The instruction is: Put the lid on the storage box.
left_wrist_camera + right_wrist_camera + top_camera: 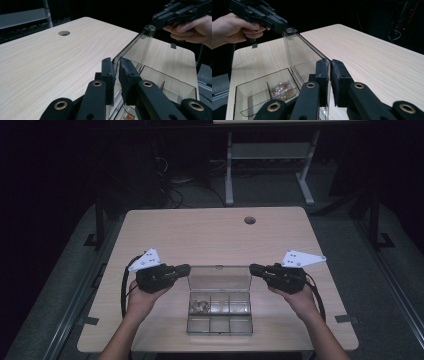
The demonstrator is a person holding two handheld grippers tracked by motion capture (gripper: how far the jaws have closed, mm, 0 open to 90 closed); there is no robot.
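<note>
A clear plastic compartment box sits near the front of the light wood table, its lid standing upright. Small beads fill its back-left compartment. My left gripper is shut on the lid's upper left corner, and my right gripper is shut on the upper right corner. In the left gripper view the lid runs edge-on between my left gripper's pads. In the right gripper view the lid sits the same way in my right gripper, with the beads below.
A round cable hole lies near the table's far edge. Beyond the table stands a grey desk frame with cables on the dark floor. Tape marks sit near the table's front corners.
</note>
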